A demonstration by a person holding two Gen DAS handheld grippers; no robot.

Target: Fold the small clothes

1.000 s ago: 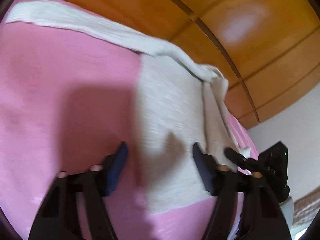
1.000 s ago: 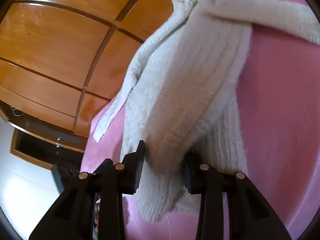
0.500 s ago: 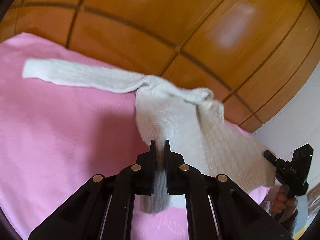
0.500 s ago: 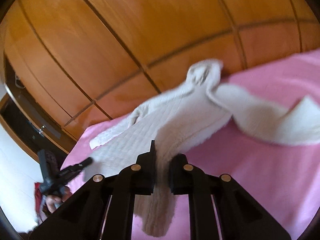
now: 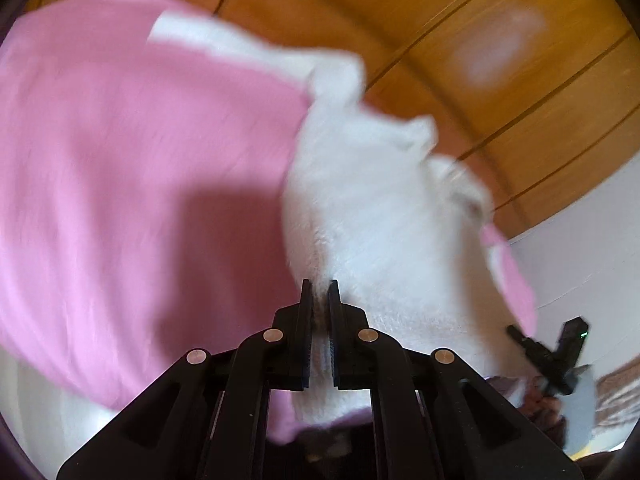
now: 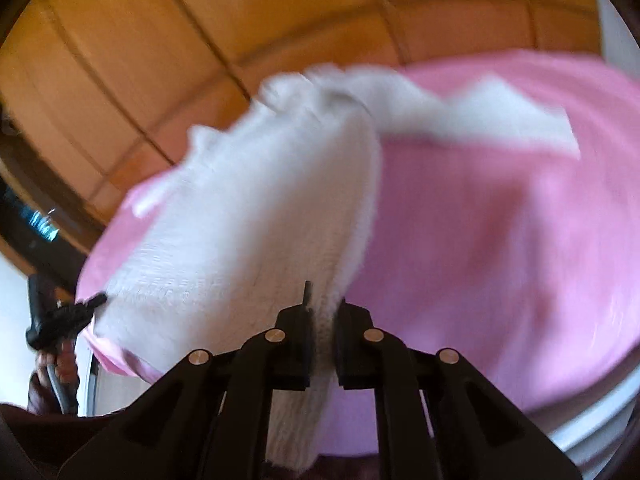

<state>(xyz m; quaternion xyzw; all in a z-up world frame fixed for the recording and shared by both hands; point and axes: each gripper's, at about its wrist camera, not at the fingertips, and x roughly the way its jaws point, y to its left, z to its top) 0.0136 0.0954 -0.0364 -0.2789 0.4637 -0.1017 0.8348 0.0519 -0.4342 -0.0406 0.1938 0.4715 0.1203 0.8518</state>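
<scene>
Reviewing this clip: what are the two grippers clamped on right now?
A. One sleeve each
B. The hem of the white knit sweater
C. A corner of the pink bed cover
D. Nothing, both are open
B: the left gripper and the right gripper each pinch the bottom edge of the white knit sweater, which stretches away over the pink bed cover.

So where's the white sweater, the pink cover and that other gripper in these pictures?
white sweater [image 5: 380, 216]: left wrist view, its body.
pink cover [image 6: 500, 240]: right wrist view, bare stretch beside the sweater.
right gripper [image 5: 516, 334]: left wrist view, its black tip.
</scene>
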